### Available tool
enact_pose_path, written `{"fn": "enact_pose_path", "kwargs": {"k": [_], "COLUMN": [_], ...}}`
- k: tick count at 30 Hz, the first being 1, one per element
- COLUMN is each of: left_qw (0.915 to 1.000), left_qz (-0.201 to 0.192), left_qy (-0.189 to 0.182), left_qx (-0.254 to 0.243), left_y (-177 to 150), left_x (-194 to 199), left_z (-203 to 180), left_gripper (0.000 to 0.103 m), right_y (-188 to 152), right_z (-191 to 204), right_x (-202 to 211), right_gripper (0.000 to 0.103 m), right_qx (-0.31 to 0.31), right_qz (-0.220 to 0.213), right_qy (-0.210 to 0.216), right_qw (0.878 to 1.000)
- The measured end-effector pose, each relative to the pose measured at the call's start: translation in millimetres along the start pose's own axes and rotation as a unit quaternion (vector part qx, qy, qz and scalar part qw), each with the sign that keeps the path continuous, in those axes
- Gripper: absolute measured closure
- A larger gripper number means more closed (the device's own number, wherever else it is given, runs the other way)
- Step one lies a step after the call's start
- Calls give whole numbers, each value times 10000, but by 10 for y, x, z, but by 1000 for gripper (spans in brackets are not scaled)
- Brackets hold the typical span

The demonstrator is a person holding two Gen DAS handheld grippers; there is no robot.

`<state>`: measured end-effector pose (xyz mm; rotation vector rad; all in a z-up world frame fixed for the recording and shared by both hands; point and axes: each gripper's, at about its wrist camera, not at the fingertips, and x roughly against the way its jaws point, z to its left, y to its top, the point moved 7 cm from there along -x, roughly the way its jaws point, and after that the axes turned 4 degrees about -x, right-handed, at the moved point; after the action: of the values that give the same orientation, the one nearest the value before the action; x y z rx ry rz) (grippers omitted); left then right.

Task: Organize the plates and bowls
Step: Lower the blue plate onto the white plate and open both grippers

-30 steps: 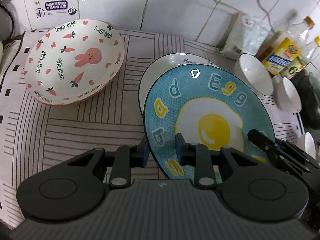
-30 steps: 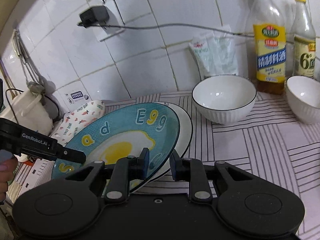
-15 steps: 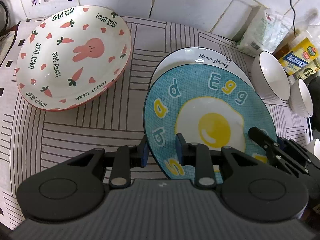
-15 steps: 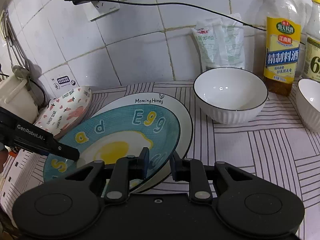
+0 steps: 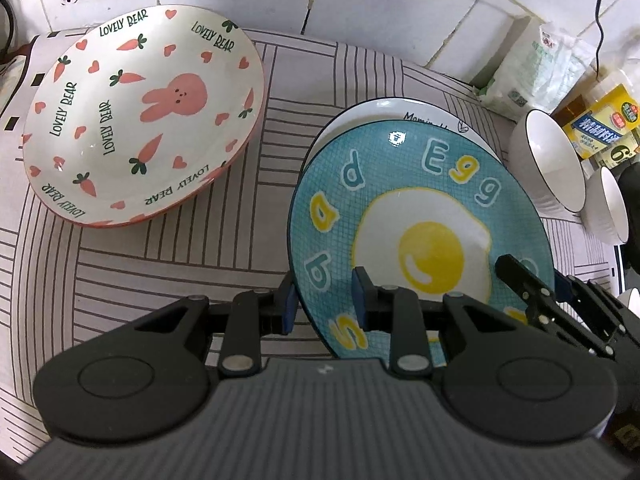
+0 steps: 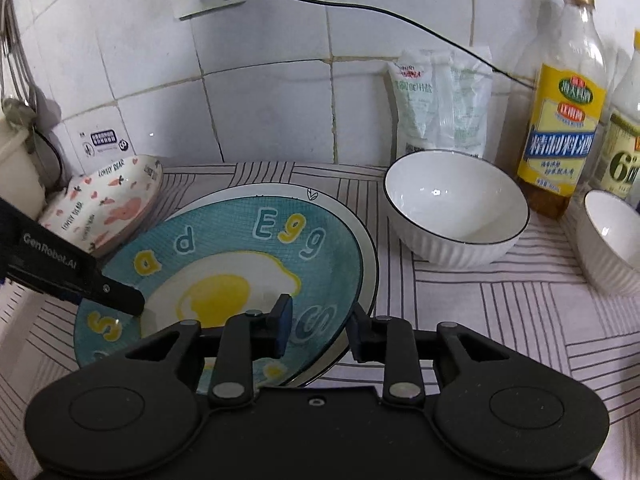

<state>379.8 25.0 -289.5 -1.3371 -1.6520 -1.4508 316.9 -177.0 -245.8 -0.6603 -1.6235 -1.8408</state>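
Left gripper (image 5: pixel 323 300) clamps the blue fried-egg plate's (image 5: pixel 420 216) rim, right gripper (image 6: pixel 318 326) jaws opening astride its opposite rim, plate lying on a white plate (image 6: pixel 362 232), carrot-and-rabbit dish (image 5: pixel 136 116) alongside, white ribbed bowl (image 6: pixel 456 208) nearby on the striped mat (image 5: pixel 168 252).

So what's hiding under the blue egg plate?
Under the blue egg plate sits a white plate with a dark rim. Only its far edge and some lettering show; the egg plate covers the rest, so its middle can't be seen.
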Motion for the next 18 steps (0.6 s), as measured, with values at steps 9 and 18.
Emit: {"fn": "enact_pose_path", "kwargs": {"k": [9, 18], "left_qw": [9998, 9971], "left_qz": [-18, 100], "left_qy": [22, -241], "left_qx": [201, 711], "left_y": [68, 71], "left_x": [-70, -143], "left_z": [24, 81], "left_gripper": [77, 80], "right_y": [15, 31], "right_z": [19, 45], "right_x": [-71, -88], "right_gripper": [65, 63], "right_qx": [304, 675], "right_qz": [-300, -577], "right_qy": [-218, -465], "right_qw": [9989, 9950]}}
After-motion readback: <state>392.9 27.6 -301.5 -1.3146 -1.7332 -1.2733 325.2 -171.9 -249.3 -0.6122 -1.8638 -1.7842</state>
